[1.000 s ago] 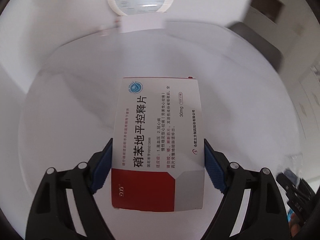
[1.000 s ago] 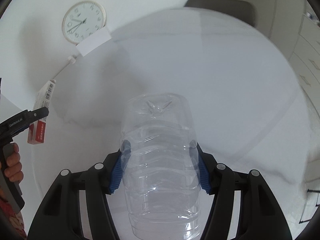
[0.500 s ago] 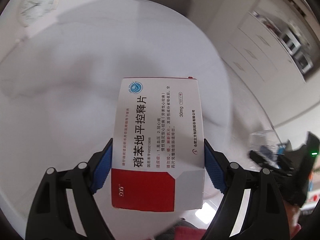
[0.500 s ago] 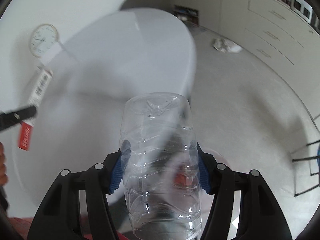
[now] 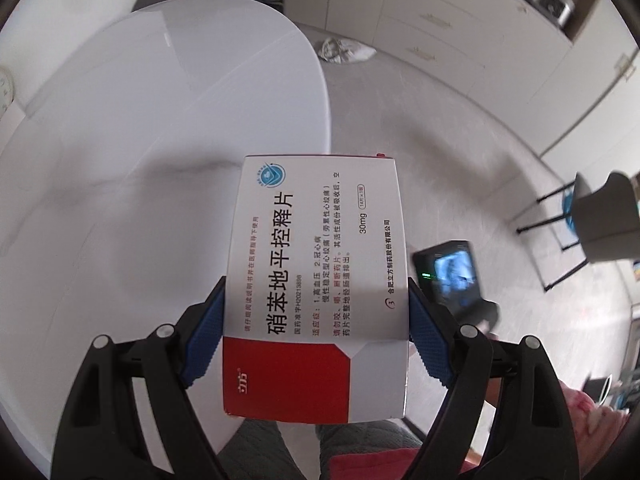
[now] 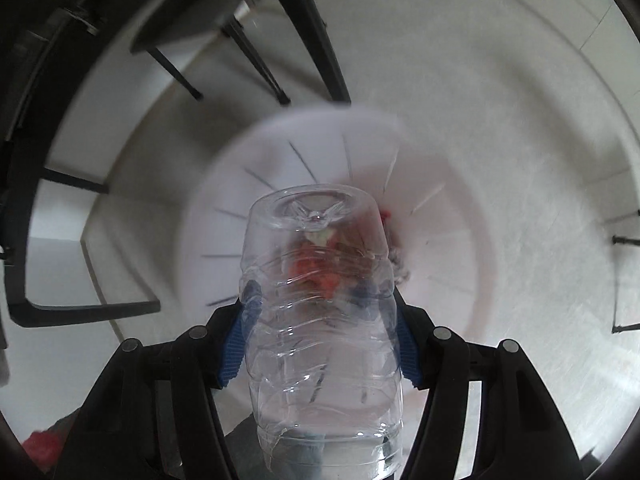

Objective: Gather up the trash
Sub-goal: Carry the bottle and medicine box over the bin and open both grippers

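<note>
Left gripper (image 5: 316, 312) pinching white-and-red cardboard medicine box (image 5: 320, 280) by side edges, box over edge of round white tabletop (image 5: 160, 120), floor beyond. Right gripper (image 6: 320, 320) clamped on clear crumpled plastic bottle (image 6: 320, 320), base forward, over white round slotted trash bin (image 6: 440, 208) with reddish scraps inside.

Home dining area, white oval table (image 5: 168, 120), drawer cabinets (image 5: 460, 20), chair (image 5: 600, 216)

— Where's the medicine box (image 5: 316, 280)?
— Between the left fingers (image 5: 200, 340), over the counter (image 5: 160, 128) edge.
— The bottle (image 6: 320, 300)?
— Between the right fingers (image 6: 236, 344), above the bin (image 6: 440, 208), which seemingly holds scraps.
</note>
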